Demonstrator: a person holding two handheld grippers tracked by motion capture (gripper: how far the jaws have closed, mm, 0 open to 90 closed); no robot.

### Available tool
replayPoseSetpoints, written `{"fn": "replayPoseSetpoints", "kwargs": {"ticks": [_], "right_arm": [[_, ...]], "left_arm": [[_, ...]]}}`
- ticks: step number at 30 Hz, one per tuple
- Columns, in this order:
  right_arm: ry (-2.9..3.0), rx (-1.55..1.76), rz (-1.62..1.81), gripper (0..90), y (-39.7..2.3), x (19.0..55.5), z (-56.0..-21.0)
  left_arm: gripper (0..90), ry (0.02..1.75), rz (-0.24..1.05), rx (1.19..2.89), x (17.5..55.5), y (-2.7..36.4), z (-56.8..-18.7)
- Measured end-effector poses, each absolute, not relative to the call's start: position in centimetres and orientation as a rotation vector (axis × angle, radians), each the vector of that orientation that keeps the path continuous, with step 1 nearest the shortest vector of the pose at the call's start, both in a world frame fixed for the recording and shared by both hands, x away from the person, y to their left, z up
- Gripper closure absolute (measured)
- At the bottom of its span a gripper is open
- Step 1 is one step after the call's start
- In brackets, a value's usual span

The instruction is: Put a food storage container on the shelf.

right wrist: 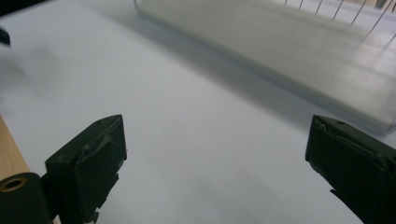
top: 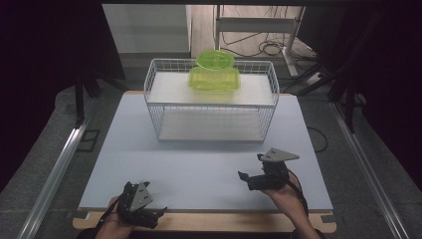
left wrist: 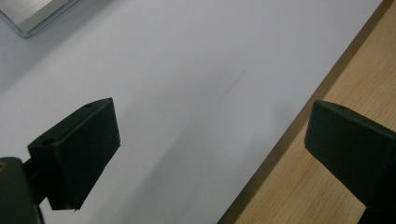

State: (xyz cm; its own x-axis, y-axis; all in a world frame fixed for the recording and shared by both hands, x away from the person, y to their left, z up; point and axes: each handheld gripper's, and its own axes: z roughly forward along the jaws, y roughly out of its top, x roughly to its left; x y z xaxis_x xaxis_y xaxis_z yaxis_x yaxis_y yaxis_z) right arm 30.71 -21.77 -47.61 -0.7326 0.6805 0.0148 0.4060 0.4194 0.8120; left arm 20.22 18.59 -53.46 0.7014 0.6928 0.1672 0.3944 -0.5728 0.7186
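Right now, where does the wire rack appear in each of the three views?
High view: wire rack at centre, on the board's far half.
Left gripper view: its shelf corner, top left.
Right gripper view: top right, blurred.
Shared landmark: the white board under it.

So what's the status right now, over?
Left gripper and right gripper open, empty, low over the table. Green container untouched on the wire rack. Path clear.

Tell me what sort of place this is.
Probably a lab or recording workspace, not a home: a bare white table holding a wire rack with green containers, dark curtains around it, and loose cables on the floor behind.
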Motion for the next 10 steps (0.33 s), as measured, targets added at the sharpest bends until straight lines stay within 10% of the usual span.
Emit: {"fn": "replayPoseSetpoints", "kwargs": {"ticks": [10], "right_arm": [[2.427, 0.969, 1.084, 3.8, -21.9, 31.2, -50.5]], "left_arm": [[3.1, 0.825, 0.577, 2.242, 20.3, 18.5, -53.5]]}}
